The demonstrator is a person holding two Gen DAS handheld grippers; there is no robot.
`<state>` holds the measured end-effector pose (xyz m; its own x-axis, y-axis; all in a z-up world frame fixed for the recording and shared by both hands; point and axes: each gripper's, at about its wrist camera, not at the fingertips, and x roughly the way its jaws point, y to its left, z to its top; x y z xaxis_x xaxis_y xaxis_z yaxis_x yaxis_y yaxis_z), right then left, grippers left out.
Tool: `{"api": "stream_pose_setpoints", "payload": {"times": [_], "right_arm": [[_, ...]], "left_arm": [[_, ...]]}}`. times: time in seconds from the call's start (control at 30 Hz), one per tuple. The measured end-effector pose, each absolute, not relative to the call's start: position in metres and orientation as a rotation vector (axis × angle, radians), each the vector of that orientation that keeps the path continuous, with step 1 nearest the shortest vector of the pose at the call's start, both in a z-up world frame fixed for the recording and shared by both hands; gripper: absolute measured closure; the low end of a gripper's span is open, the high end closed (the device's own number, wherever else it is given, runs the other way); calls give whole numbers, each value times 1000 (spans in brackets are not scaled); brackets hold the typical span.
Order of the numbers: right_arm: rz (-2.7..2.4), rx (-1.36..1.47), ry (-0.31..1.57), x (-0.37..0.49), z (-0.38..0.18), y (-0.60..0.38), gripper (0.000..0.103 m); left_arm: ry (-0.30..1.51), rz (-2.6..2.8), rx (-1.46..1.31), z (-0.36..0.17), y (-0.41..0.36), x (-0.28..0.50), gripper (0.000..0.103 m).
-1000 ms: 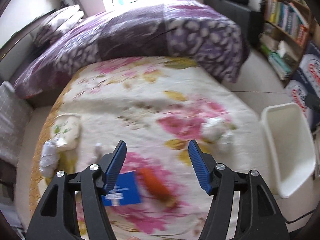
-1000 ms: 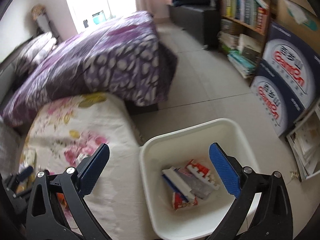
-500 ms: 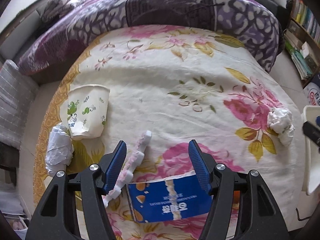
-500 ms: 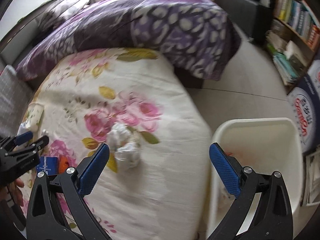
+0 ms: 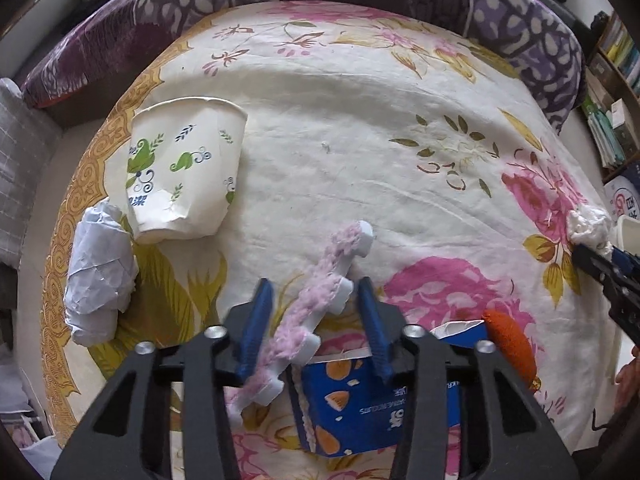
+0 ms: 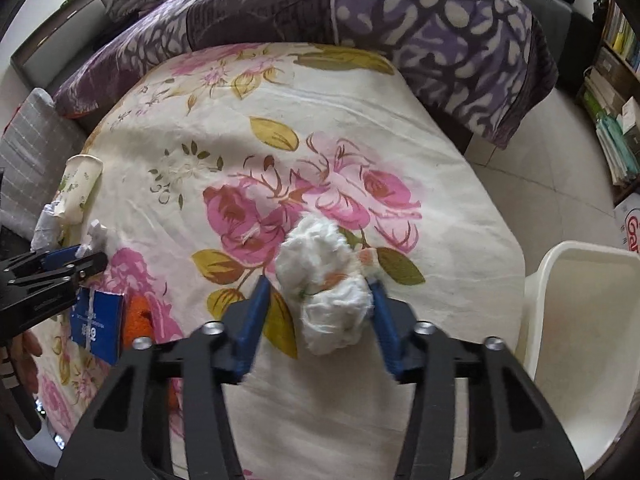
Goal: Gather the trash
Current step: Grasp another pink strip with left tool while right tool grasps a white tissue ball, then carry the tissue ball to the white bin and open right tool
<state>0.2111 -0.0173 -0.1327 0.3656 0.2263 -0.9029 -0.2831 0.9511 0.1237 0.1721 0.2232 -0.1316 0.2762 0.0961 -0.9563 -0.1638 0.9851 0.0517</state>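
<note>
Six trash pieces are lying on your bedsheet (image 5: 360,152): your left gripper (image 5: 314,316) is closing around the pink-fuzzed white strip (image 5: 320,300), your right gripper (image 6: 318,304) around the tissue wad (image 6: 324,280).

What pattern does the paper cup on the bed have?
White paper cup with green leaves and blue swirls; clearest in the left wrist view.

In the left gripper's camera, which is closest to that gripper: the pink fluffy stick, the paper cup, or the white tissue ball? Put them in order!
1. Pink fluffy stick: right between the left gripper fingers.
2. Paper cup: lying on its side, up and to the left on the bedsheet.
3. White tissue ball: far right edge, by the other gripper.
</note>
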Motion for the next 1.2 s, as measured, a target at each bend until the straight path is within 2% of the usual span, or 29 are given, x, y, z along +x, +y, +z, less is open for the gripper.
{"api": "stream_pose_setpoints", "payload": {"times": [0.07, 0.17, 0.3, 0.5, 0.83, 1.2], "right_arm": [[335, -50, 1144, 211, -132, -15, 70], [350, -47, 1117, 208, -127, -11, 71], [381, 0, 1070, 205, -111, -9, 71], [412, 64, 978, 196, -83, -10, 70], [418, 92, 818, 173, -39, -15, 70], [408, 80, 724, 153, -16, -28, 69]], "left_arm": [[1277, 189, -65, -131, 227, 169, 85], [1269, 213, -68, -130, 232, 166, 92], [1219, 261, -94, -121, 242, 163, 93], [1050, 319, -171, -74, 249, 154, 93], [808, 369, -154, -13, 215, 137, 93], [738, 369, -134, -2, 178, 125, 93]]}}
